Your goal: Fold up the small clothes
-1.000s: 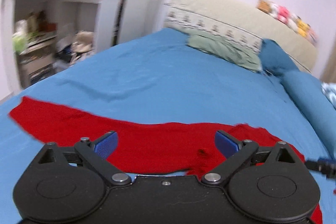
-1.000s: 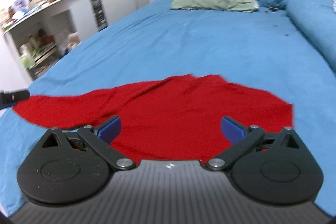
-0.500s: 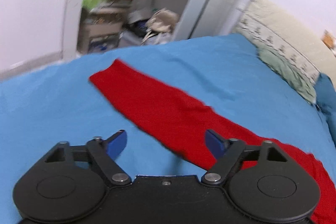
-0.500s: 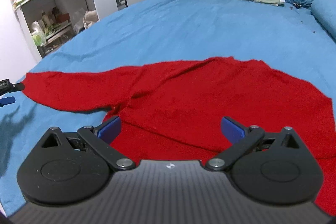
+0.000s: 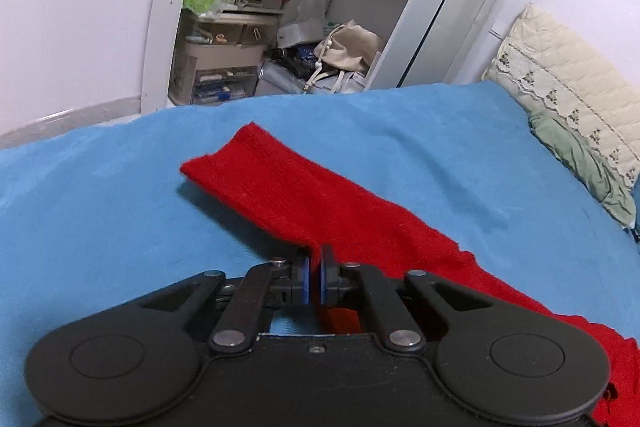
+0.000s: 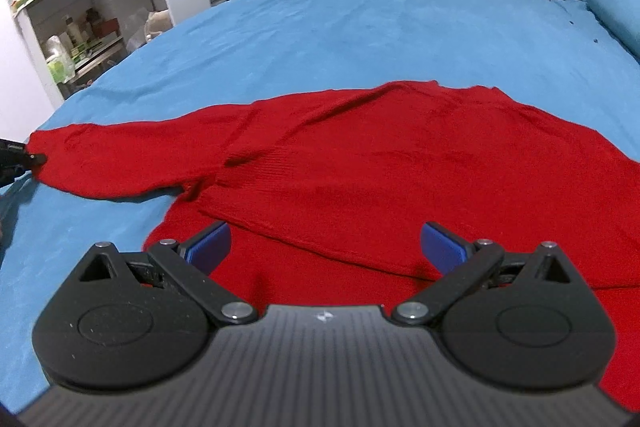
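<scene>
Since half a second ago the left gripper has closed: its fingers were spread beside the sleeve, now they pinch the sleeve's near edge, pads nearly together with red knit between them. Right gripper barely moved, fingers spread, holding nothing, hovering over the body of the sweater.

Sweater lies flat on the blue bed, body ahead of and under the right fingers. The sleeve runs ahead of the left fingers, its cuff beyond them toward the shelf. In the right view the left gripper shows at the far left, touching the sleeve.

Handling, as a judgement: soft, light, floppy knit; it will sag and stretch when lifted, not slippery, nothing fragile. An edge pinch is enough. Probably best to carry the sleeve across onto the body, while the right fingers take the hem or side seam just below them.
</scene>
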Available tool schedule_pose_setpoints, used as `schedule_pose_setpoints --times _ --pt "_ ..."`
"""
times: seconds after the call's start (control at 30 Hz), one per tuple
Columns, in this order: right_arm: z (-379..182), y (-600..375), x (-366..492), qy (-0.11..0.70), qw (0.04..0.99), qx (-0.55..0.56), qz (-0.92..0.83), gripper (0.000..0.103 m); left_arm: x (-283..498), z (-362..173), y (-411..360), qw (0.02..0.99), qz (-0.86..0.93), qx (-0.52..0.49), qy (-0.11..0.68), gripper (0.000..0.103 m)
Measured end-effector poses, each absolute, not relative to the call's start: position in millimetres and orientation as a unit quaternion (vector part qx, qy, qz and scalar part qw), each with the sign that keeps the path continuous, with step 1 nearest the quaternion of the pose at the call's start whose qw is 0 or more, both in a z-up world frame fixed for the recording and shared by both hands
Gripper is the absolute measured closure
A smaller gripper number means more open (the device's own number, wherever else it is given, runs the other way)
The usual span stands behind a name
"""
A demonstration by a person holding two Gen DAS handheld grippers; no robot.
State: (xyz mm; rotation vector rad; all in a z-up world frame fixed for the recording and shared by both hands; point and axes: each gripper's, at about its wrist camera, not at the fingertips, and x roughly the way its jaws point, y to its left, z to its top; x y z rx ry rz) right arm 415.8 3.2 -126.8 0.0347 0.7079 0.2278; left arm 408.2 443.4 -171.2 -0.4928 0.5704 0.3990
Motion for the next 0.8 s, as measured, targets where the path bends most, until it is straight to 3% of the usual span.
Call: schedule_pose_setpoints --times 0.23,0.5,0.63,0.8 --pt "-114.1 -30.7 408.9 0.328 0.940 0.043 0.088 0.000 409.8 -103.0 372.6 0.953 0.121 -0.150 0.234 0.099" --pt "-78.2 -101.6 382.9 0.298 0.952 0.063 0.039 0.000 432.6 -30.8 173.4 0.977 -0.079 -0.091 0.174 0.099" --pt "-66.9 -142.4 367.7 0.288 0.956 0.061 0.009 0.000 443.1 -56.2 63.9 0.962 -0.161 -0.072 0.207 0.099" --pt "-75.9 -182.0 356.5 0.305 0.950 0.068 -0.022 0.000 442.8 -141.8 -25.9 0.936 -0.196 -0.018 0.293 0.099"
